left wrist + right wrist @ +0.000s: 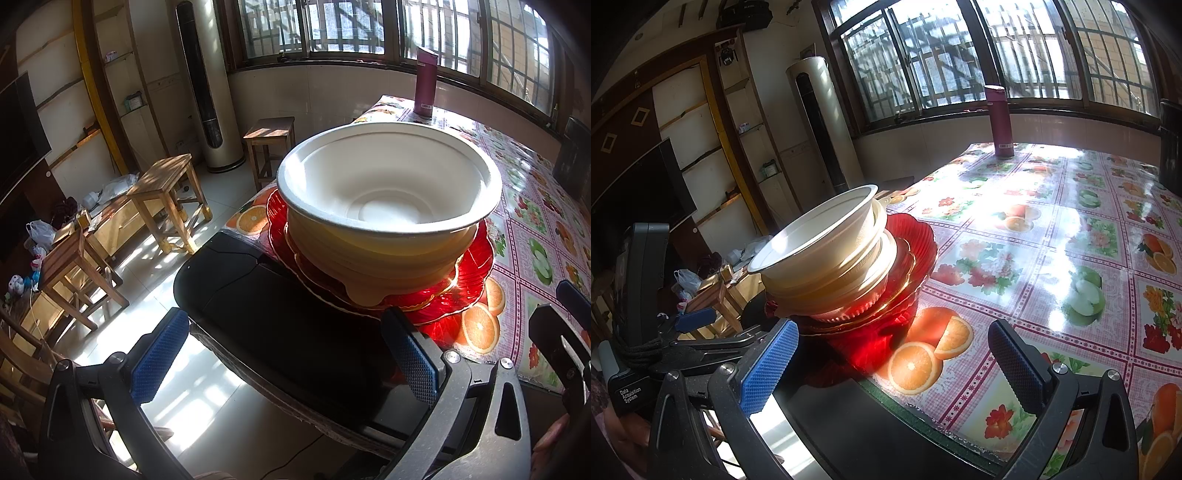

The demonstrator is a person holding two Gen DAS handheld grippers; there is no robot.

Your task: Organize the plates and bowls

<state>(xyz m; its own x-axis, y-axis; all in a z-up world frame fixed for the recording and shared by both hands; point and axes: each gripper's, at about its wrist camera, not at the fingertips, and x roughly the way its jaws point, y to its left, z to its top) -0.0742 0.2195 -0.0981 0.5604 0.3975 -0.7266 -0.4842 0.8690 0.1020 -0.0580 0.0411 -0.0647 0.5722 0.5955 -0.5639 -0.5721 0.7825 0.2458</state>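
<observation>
A stack of white bowls (388, 206) (827, 254) sits nested on a pile of red glass plates (454, 291) (912, 240) at the near left corner of the table. The top bowl tilts toward the table's edge. My left gripper (284, 362) is open just short of the stack, its blue pads wide apart and holding nothing. My right gripper (894, 365) is also open, low over the table edge to the right of the stack, nothing between its fingers. The left gripper's fingertip (696, 319) shows at the left of the right wrist view.
The table (1052, 258) wears a glossy fruit-and-flower cloth. A maroon bottle (424, 81) (1001, 122) stands at its far edge by the window. A black rounded object (266, 306) lies under the table corner. Wooden stools (166, 199) and a tall air conditioner (210, 92) stand to the left.
</observation>
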